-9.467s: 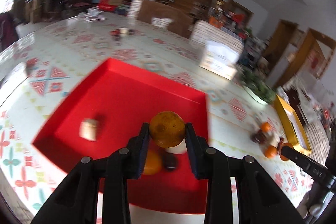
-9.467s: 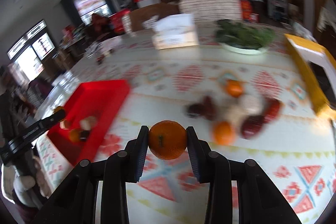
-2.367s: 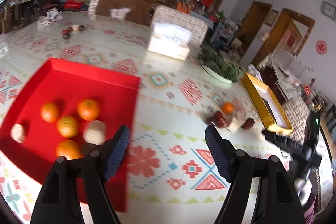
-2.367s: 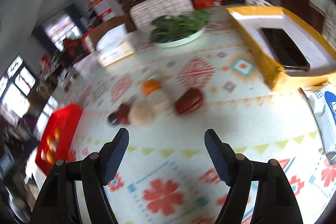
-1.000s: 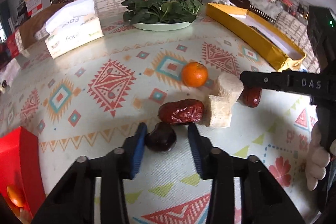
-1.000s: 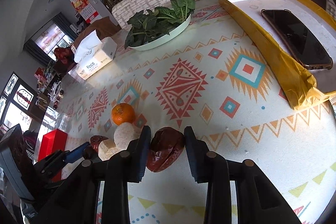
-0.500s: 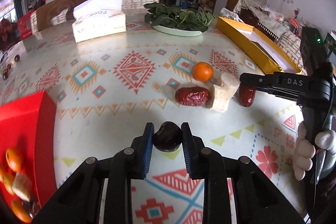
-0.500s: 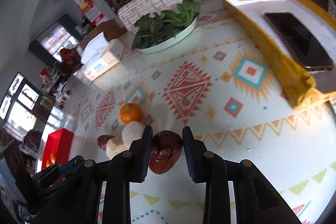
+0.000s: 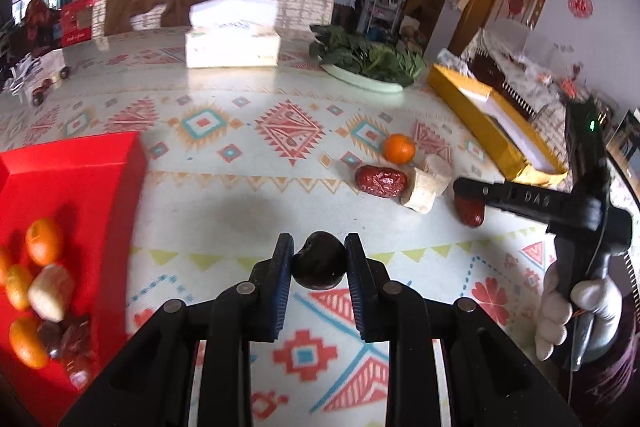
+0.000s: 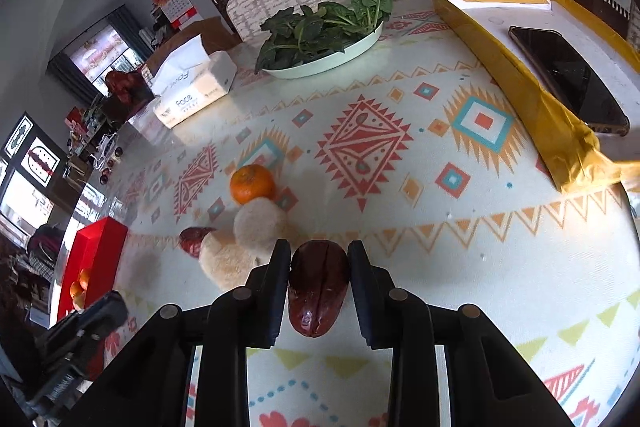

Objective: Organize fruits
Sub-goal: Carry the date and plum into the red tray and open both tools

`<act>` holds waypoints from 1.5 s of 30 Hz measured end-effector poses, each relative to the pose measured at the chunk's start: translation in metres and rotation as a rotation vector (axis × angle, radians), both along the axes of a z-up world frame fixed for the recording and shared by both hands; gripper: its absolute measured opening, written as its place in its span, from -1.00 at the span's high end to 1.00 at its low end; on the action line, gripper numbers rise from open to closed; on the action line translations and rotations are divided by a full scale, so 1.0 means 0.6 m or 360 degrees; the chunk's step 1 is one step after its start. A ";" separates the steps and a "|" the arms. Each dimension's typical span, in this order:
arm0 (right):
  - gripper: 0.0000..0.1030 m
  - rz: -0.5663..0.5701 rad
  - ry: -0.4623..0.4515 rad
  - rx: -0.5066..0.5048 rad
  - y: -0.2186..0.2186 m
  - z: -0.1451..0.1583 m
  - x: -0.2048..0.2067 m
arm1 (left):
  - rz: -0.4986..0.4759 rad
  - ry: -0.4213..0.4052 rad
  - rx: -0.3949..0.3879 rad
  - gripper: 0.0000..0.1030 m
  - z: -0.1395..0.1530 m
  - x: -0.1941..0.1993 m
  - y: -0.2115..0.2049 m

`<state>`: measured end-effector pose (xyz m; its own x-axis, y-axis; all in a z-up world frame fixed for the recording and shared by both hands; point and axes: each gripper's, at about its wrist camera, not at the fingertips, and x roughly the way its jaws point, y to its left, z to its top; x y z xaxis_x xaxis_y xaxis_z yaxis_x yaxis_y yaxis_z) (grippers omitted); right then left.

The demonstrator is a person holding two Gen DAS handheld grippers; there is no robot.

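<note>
Patterned oilcloth covers the big dining table (image 9: pixel 224 211) of a cluttered family room, with a tissue box (image 9: pixel 231 43) at twelve o'clock and a plate of leafy greens (image 9: pixel 366 61) at one o'clock in the left wrist view.

At centre, the left gripper (image 9: pixel 319 263) pinches a small dark fruit (image 9: pixel 319 261) between its blue pads, jaws drawn narrow around it and the fruit apparently clear of the cloth. It is angled down over open table, with the red tray (image 9: pixel 72 195) at nine o'clock, where oranges and other pieces already lie (the tray is evidently the collecting point, which would explain the carry in that direction).

The right gripper (image 10: pixel 319 285), seen at three o'clock from the left camera with a white-gloved hand (image 9: pixel 576 311) wrapped round its handle, is also closed to a narrow gap, clamped on a wrinkled red date (image 10: pixel 318 289) that lies lengthwise between the pads. It tilts down at the table, close to the remaining heap.

That heap sits at ten to eleven o'clock in the right wrist view: an orange (image 10: pixel 252 183), two pale round pieces (image 10: pixel 258 223) touching each other, and a second red date (image 10: pixel 194 239) just beside them. A yellow box (image 10: pixel 520 83) holding a phone (image 10: pixel 568 79) lies at two o'clock, apart from the sorting.

Both fruits are gripped, neither yet in the tray.
</note>
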<state>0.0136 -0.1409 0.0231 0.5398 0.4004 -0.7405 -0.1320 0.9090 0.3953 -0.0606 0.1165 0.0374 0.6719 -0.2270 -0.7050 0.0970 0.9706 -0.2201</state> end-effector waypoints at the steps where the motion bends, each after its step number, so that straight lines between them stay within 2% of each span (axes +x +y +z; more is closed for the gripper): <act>1: 0.38 -0.0007 0.0002 0.0018 -0.001 0.001 -0.008 | 0.0016 -0.0020 -0.0009 0.51 0.008 -0.011 0.012; 7: 0.43 -0.0020 -0.0010 0.0174 -0.001 0.019 -0.053 | 0.0131 -0.0098 -0.0084 0.51 0.035 -0.061 0.080; 12: 0.43 0.0063 -0.0070 0.0172 0.046 0.055 -0.076 | 0.0250 -0.0139 -0.0128 0.51 0.043 -0.100 0.145; 18: 0.44 0.0250 -0.0130 0.0192 0.139 0.100 -0.099 | 0.0444 -0.0149 -0.0181 0.51 0.040 -0.144 0.239; 22: 0.44 0.0411 -0.0159 0.0188 0.225 0.125 -0.112 | 0.0564 -0.0138 -0.0230 0.51 0.030 -0.165 0.297; 28: 0.44 0.0603 -0.0155 0.0155 0.350 0.135 -0.116 | 0.0643 -0.0119 -0.0281 0.51 0.013 -0.184 0.344; 32: 0.44 0.0698 -0.0125 0.0081 0.427 0.119 -0.110 | 0.0674 -0.0094 -0.0298 0.51 0.002 -0.189 0.360; 35: 0.44 0.0737 -0.0087 0.0016 0.471 0.097 -0.102 | 0.0701 -0.0071 -0.0317 0.35 -0.005 -0.193 0.371; 37: 0.44 0.0751 -0.0067 -0.0029 0.492 0.083 -0.094 | 0.0726 -0.0069 -0.0337 0.06 -0.006 -0.198 0.382; 40: 0.43 0.0768 -0.0035 -0.0063 0.515 0.067 -0.080 | 0.0747 -0.0075 -0.0341 -0.01 -0.004 -0.204 0.390; 45: 0.40 0.0707 -0.0027 -0.0014 0.511 0.067 -0.064 | 0.0760 -0.0082 -0.0353 -0.11 -0.001 -0.206 0.396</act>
<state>-0.0245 0.1658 0.0631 0.3285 0.5902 -0.7374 -0.5171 0.7657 0.3825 -0.1841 0.3539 0.0368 0.7694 -0.0269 -0.6381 -0.3288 0.8399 -0.4318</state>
